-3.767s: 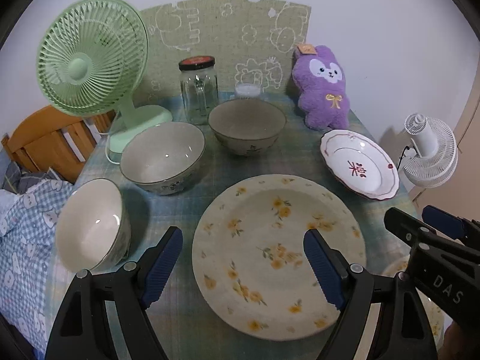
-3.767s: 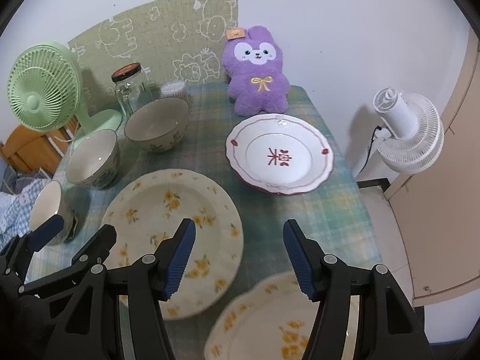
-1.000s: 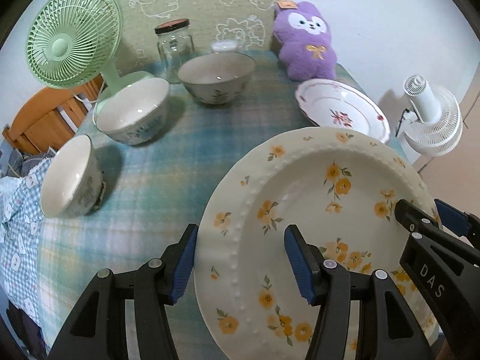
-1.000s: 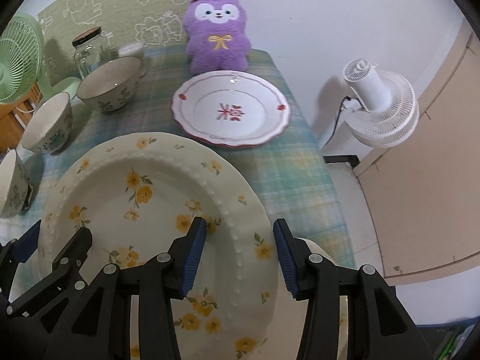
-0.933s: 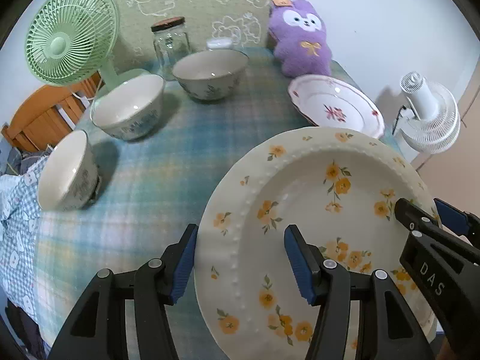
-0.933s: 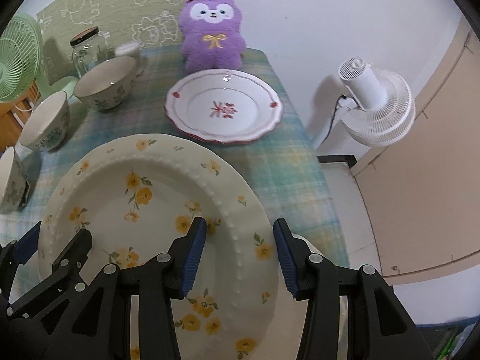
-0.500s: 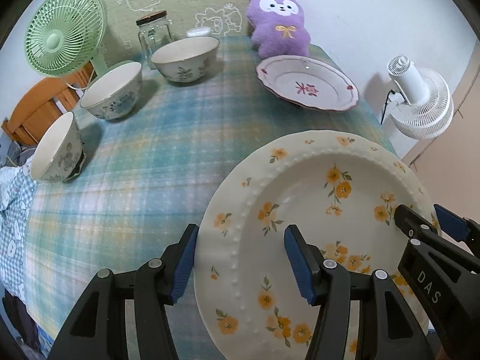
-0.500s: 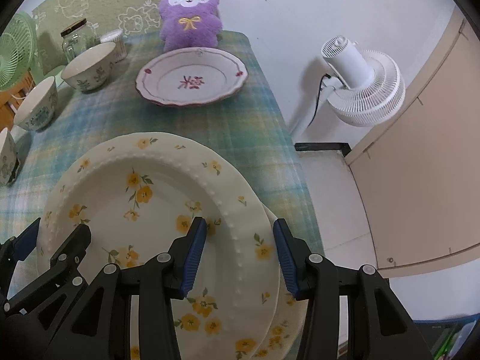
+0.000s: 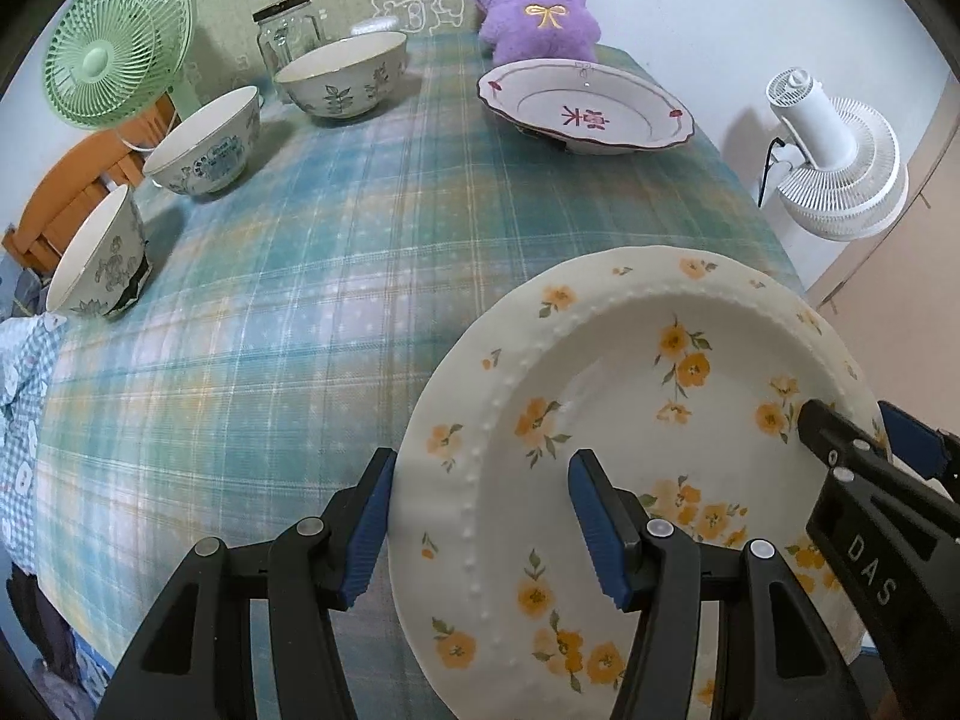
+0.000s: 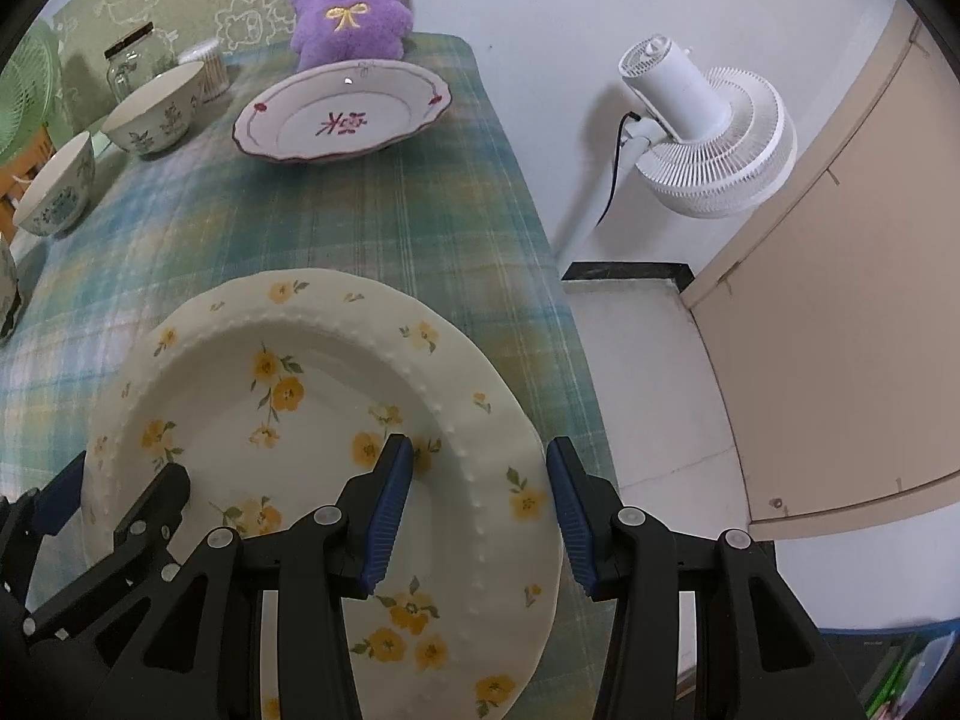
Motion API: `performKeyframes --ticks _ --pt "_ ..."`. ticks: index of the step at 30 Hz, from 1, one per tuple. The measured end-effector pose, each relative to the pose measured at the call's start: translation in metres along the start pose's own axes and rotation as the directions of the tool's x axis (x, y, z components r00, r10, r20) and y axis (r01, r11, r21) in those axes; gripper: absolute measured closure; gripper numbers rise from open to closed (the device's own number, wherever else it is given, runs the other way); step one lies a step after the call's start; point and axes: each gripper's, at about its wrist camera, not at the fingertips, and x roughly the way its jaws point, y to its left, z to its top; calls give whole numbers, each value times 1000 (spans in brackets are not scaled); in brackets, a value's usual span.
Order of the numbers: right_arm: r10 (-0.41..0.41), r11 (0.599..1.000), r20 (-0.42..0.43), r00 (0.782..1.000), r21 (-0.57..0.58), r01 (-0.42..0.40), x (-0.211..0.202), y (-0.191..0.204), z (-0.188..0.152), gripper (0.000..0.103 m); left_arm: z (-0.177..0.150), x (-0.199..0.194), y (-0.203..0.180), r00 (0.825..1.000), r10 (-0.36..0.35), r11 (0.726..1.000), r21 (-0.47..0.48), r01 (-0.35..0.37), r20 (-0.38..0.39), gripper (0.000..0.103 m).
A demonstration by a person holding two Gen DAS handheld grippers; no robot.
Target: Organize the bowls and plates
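- Since 3.8 s ago the floral plate (image 9: 648, 420) has left the middle of the table (image 9: 360, 240) and now sits at the near right corner, carried there between both grippers
- Left gripper (image 9: 480, 516) straddles the plate's left rim, one blue pad outside the edge, the other over the well; whether the pads actually pinch the rim I cannot tell
- Right gripper (image 10: 480, 510) straddles the right rim (image 10: 504, 468) the same way, and its grip is likewise unclear
- A second floral plate seen earlier at this corner is now hidden
- Red plate (image 9: 585, 111) lies far right, before the purple plush (image 9: 534, 6)
- Three bowls (image 9: 342, 81) (image 9: 207, 141) (image 9: 99, 258) line the left side, apart
- Jar (image 9: 288, 30) and green fan (image 9: 117, 42) stand at the back left
- White fan (image 10: 702, 132) stands off the table to the right
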Motion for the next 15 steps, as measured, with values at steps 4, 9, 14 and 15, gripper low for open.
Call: performKeyframes --ticks 4,9,14,15 --pt "12 1000 -9 1000 10 -11 4 -4 -3 53 -2 0 -5 1000 11 1000 9 -11 5 44" --pt "15 1000 -8 1000 7 -15 4 -4 -3 53 -2 1 -7 999 31 999 9 -31 10 44" --pt "16 1000 -10 1000 9 -16 5 -4 -4 53 -2 2 -10 998 53 999 -1 -53 16 43" --pt "15 1000 -12 1000 10 -15 6 -4 -4 53 -3 2 -10 998 61 998 -9 -61 20 43"
